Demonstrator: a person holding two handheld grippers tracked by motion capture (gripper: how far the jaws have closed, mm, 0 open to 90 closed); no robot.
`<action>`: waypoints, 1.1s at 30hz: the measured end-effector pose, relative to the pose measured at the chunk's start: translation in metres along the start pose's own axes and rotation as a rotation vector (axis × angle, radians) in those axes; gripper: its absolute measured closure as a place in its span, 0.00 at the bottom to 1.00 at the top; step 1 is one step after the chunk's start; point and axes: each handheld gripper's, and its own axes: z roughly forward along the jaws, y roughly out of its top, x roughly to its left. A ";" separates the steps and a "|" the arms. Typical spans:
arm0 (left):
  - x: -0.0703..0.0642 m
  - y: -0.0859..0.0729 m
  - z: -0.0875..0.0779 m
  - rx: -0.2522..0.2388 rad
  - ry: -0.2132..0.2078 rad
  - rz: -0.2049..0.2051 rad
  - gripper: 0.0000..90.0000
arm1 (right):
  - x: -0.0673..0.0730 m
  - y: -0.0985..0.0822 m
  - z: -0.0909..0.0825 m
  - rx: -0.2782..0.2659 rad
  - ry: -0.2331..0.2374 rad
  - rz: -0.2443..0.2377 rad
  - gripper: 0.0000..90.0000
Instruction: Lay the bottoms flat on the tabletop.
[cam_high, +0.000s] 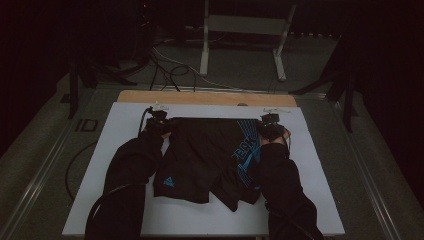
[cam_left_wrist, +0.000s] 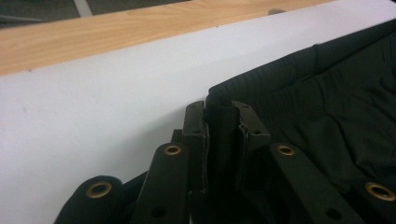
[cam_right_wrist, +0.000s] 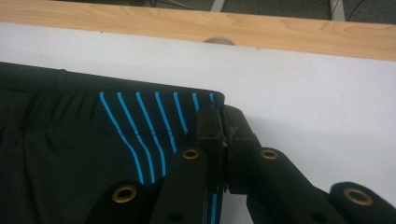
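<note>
A pair of black shorts (cam_high: 210, 160) with blue stripes and a small blue logo lies spread on the white board (cam_high: 120, 125), waistband toward the far edge. My left gripper (cam_high: 159, 120) pinches the waistband's left corner; in the left gripper view its jaws (cam_left_wrist: 222, 116) are closed on a fold of the black fabric (cam_left_wrist: 327, 112). My right gripper (cam_high: 271, 125) holds the waistband's right corner, where the right gripper view shows its jaws (cam_right_wrist: 219, 121) clamped on the striped edge of the shorts (cam_right_wrist: 93, 130).
The white board (cam_right_wrist: 303, 93) rests on a wooden table whose far edge (cam_high: 200, 96) shows beyond it. Cables and a white metal stand (cam_high: 240, 30) sit on the floor behind. Dark sleeves (cam_high: 130, 170) reach in from the bottom.
</note>
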 end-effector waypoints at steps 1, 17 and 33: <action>0.000 0.000 0.000 0.001 0.005 0.004 0.87 | 0.000 -0.001 0.001 0.004 -0.002 0.004 0.97; -0.001 -0.004 -0.012 0.050 -0.091 -0.065 0.24 | 0.004 -0.004 -0.003 -0.013 0.095 -0.004 0.28; -0.004 -0.008 -0.053 -0.050 -0.232 0.024 0.15 | 0.005 -0.012 -0.024 -0.052 0.200 -0.021 0.14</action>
